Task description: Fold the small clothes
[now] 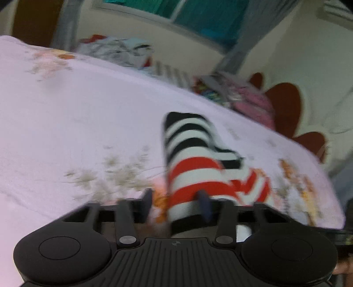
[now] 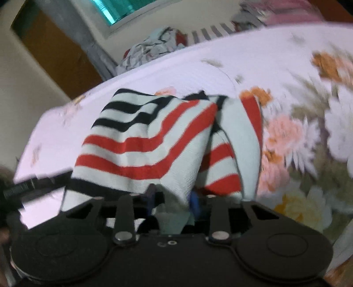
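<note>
A small knit garment [image 1: 189, 167] with black, white and red stripes lies on a bed sheet [image 1: 88, 114] that is pale with a flower print. In the left wrist view its near edge rises between the fingers of my left gripper [image 1: 176, 201], whose right finger [image 1: 204, 203] lies against the cloth; the picture is blurred. In the right wrist view the garment [image 2: 141, 141] is bunched and drapes toward the camera. My right gripper [image 2: 173, 196] is shut on a white fold of it. The fingertips are partly hidden by cloth.
A heap of mixed clothes [image 1: 119, 50] [image 2: 152, 48] lies at the far edge of the bed. More pink and patterned clothing [image 1: 253, 103] sits to the right. Behind are a cream wall, a window with teal glass [image 1: 198, 19] and a brown door [image 2: 55, 61].
</note>
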`<act>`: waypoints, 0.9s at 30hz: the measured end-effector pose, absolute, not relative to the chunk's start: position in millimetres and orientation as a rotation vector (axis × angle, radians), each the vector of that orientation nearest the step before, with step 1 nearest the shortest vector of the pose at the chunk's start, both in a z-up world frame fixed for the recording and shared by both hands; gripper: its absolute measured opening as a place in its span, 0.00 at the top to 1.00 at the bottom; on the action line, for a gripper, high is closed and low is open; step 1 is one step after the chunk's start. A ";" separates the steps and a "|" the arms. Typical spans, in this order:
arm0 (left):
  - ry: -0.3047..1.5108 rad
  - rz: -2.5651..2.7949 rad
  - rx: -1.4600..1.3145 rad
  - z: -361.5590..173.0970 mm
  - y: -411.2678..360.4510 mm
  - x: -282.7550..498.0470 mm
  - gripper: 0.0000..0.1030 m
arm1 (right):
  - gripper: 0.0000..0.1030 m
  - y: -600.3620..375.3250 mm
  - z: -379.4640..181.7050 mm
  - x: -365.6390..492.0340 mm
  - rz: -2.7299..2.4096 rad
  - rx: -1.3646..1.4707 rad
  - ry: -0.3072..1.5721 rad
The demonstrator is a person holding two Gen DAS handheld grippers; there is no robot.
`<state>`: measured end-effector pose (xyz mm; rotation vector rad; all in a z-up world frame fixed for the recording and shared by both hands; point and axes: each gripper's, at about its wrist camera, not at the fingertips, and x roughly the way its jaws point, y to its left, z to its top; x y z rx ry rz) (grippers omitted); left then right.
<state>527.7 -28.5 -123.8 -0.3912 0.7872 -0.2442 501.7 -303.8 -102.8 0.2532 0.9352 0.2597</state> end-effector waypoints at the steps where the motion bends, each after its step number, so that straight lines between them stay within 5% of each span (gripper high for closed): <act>1: 0.788 -0.258 -0.388 -124.8 -30.3 529.5 0.81 | 0.80 -300.2 -98.3 500.2 0.262 0.217 0.926; 10: 0.743 -0.335 -0.257 -100.6 -64.1 538.5 0.86 | 0.83 -298.5 -53.4 473.8 0.226 0.034 0.719; 16: 0.812 -0.326 -0.010 -111.6 -115.0 550.5 0.86 | 0.82 -337.8 -112.2 484.6 0.162 0.186 0.852; 27: 0.800 -0.355 -0.014 -103.2 -113.8 554.5 0.86 | 0.84 -343.7 -97.7 470.4 0.171 0.205 0.758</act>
